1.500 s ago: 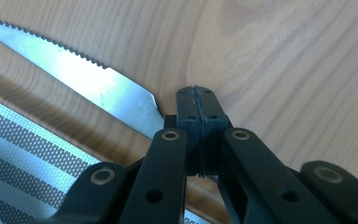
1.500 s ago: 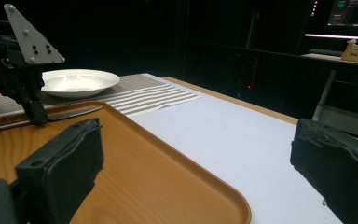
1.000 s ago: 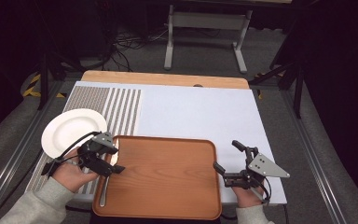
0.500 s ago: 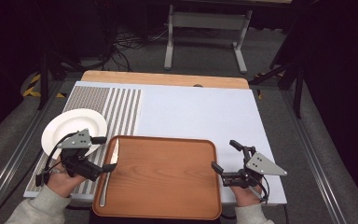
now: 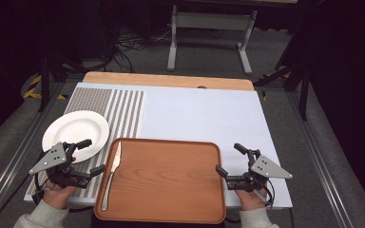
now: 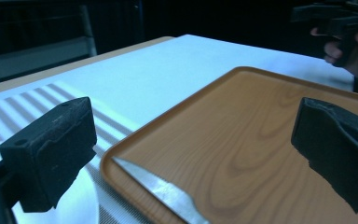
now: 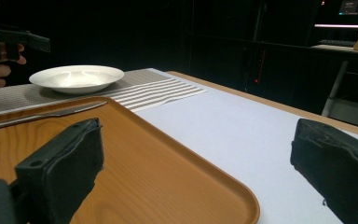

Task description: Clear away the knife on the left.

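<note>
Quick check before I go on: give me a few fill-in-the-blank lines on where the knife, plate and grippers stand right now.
1. The knife lies along the left edge of the ____.
2. The plate is ____ in colour and sits left of the tray.
3. The jaws of the left hand-held gripper stand ____, with nothing between them.
4. The right hand-held gripper sits at the tray's ____ edge.

Missing words: tray; white; open; right
</note>
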### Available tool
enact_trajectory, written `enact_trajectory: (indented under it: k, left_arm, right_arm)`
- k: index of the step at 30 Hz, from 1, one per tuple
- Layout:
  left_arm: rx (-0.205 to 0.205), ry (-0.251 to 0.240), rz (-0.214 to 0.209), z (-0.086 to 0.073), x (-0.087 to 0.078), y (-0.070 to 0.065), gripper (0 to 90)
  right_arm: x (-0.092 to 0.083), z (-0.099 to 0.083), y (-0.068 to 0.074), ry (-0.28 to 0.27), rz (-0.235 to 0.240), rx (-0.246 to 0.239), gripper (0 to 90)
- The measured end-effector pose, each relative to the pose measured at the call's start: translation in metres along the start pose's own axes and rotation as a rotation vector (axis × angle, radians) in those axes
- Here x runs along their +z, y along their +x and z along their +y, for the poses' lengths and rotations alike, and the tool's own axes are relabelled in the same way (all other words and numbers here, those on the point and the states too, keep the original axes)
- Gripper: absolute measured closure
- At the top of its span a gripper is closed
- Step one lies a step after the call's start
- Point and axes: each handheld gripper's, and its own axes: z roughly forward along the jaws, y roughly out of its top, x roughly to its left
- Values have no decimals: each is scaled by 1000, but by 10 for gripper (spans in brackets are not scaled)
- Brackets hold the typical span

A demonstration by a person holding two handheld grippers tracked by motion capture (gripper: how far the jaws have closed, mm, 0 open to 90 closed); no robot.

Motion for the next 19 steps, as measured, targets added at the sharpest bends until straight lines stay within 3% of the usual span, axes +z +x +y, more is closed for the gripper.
enact_trajectory:
  k: [2, 4, 8, 12, 14, 18, 19]
  left_arm:
    - [-4, -17, 12, -9, -3, 3, 8]
    - [-33, -34, 3, -16, -4, 5, 8]
    - [20, -14, 22, -18, -4, 2, 8]
    - [13, 2, 12, -19, -3, 1, 8]
    - [-14, -4, -2, -19, -2, 1, 8]
    - [-20, 1, -13, -19, -2, 3, 8]
    - [-37, 1, -20, -19, -2, 3, 8]
  right_arm:
    - [-1, -1, 0, 5, -2, -3, 29]
    - [-1, -2, -1, 9, -2, 1, 29]
    - [-2, -6, -2, 17, -4, 9, 29]
    - [-2, -9, -3, 23, -7, 20, 29]
    - [-3, -10, -3, 27, -8, 24, 29]
    - [-2, -10, -3, 28, -7, 24, 29]
    - [-2, -10, -3, 28, -6, 24, 29]
